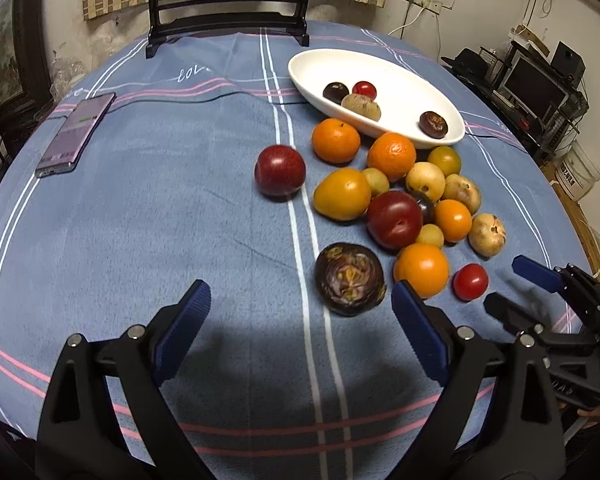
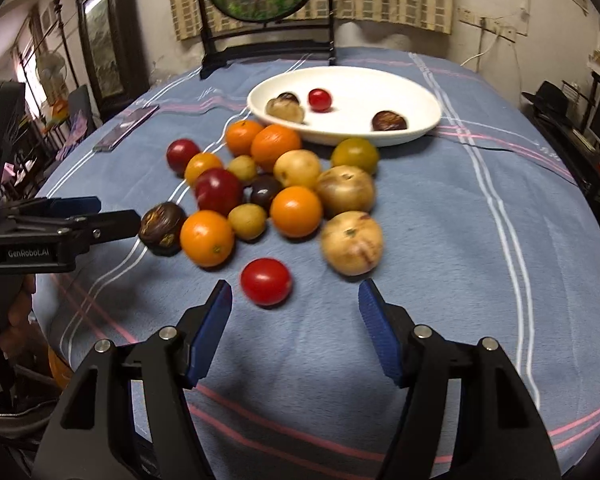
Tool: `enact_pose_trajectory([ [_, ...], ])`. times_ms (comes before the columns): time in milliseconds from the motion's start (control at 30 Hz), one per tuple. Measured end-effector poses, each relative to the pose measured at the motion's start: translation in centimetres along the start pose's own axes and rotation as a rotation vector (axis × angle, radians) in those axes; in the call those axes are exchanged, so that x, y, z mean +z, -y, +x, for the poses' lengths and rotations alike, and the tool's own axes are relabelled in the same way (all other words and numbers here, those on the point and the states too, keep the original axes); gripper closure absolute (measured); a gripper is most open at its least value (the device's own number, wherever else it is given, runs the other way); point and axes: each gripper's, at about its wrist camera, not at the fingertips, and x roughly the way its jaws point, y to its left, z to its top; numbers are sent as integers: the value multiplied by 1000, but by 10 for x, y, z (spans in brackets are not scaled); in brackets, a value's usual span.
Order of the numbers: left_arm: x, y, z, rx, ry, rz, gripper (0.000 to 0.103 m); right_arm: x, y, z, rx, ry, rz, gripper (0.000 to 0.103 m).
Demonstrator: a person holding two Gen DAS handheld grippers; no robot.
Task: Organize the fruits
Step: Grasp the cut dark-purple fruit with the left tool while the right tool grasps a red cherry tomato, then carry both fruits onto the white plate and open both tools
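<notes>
A pile of several fruits lies on the blue tablecloth: oranges (image 1: 421, 269), red plums (image 1: 394, 219), yellow-brown fruits (image 2: 351, 242). A white oval dish (image 1: 404, 80) at the back holds several small fruits; it also shows in the right wrist view (image 2: 380, 92). My left gripper (image 1: 302, 300) is open and empty, with a dark purple fruit (image 1: 350, 279) just ahead between its fingers. My right gripper (image 2: 296, 300) is open and empty, just behind a small red tomato (image 2: 266, 281). A single red plum (image 1: 280, 170) lies left of the pile.
A phone (image 1: 76, 134) lies at the table's far left. A round framed screen on a black stand (image 2: 266, 12) stands at the back edge. A black cable (image 1: 228, 94) runs across the cloth. Shelves with a monitor (image 1: 540, 84) stand right of the table.
</notes>
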Motion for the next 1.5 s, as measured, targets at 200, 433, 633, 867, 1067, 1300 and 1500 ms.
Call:
enact_pose_trajectory([
  [200, -2, 2, 11, -10, -31, 18, 9, 2, -14, 20, -14, -45, -63, 56],
  [433, -1, 5, 22, -6, -55, 33, 9, 8, -20, 30, -34, -42, -94, 72],
  [633, -1, 11, 31, 14, -75, 45, 9, 10, -16, 26, -49, -4, -88, 73],
  [867, 1, 18, 35, 34, -52, 55, 9, 6, 2, 19, -31, -4, -34, 73],
  [1067, -2, 30, 36, 65, -7, 110, 31, 4, 3, 14, -6, 8, -29, 73],
  [1300, 0, 36, 26, 16, 2, 121, 56, 3, 11, 5, -2, 31, -8, 73],
  [1500, 9, 33, 8, -43, 6, 87, 55, 6, 17, -5, -4, 56, 5, 73],
])
